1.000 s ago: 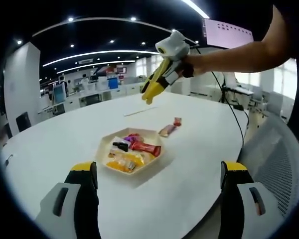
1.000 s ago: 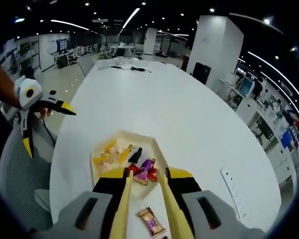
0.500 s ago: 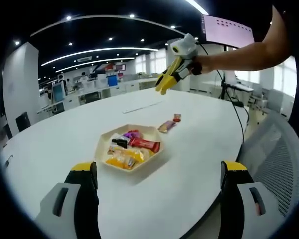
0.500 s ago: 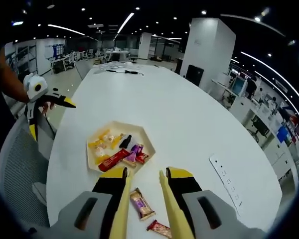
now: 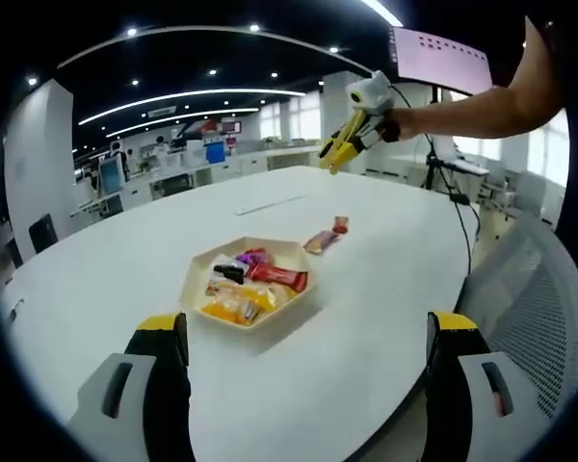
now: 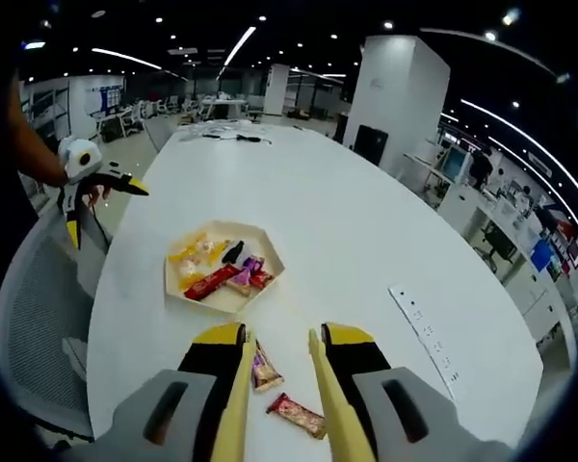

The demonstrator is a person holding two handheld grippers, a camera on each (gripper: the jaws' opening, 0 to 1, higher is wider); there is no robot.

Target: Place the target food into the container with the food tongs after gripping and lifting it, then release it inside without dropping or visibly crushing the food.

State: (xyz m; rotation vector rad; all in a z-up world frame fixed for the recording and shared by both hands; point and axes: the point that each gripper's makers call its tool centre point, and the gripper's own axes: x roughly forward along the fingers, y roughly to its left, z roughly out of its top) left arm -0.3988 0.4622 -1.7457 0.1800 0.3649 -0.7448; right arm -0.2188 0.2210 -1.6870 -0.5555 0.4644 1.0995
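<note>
Right gripper view: right gripper (image 6: 277,358) at bottom centre, fitted with yellow food tongs (image 6: 236,414) whose blades stand slightly apart and grip nothing. Between and just beyond the blade tips, on the white table (image 6: 366,241), lies a purple-brown wrapped snack (image 6: 263,370); a second red-brown wrapped snack (image 6: 296,414) lies just beside it, lower right. Beyond them, left of centre, sits the hexagonal container (image 6: 222,269), holding yellow, black, purple and red wrapped items. Compared with half a second ago the container appears smaller and higher in the frame, and both loose snacks now show in full: the camera has drawn back and the table items have not shifted. A white power strip (image 6: 422,327) lies at right; a mesh chair (image 6: 39,337) stands at lower left.

Left gripper view: left gripper (image 5: 308,332) at bottom edge, jaws spread wide, nothing between them. The container (image 5: 248,286) sits centre frame, the two snacks (image 5: 326,237) beyond it to the upper right, well apart from it. The right gripper (image 5: 352,138) appears upper right in a person's hand, higher and farther right than one second ago, when it hung closer above the container.
</note>
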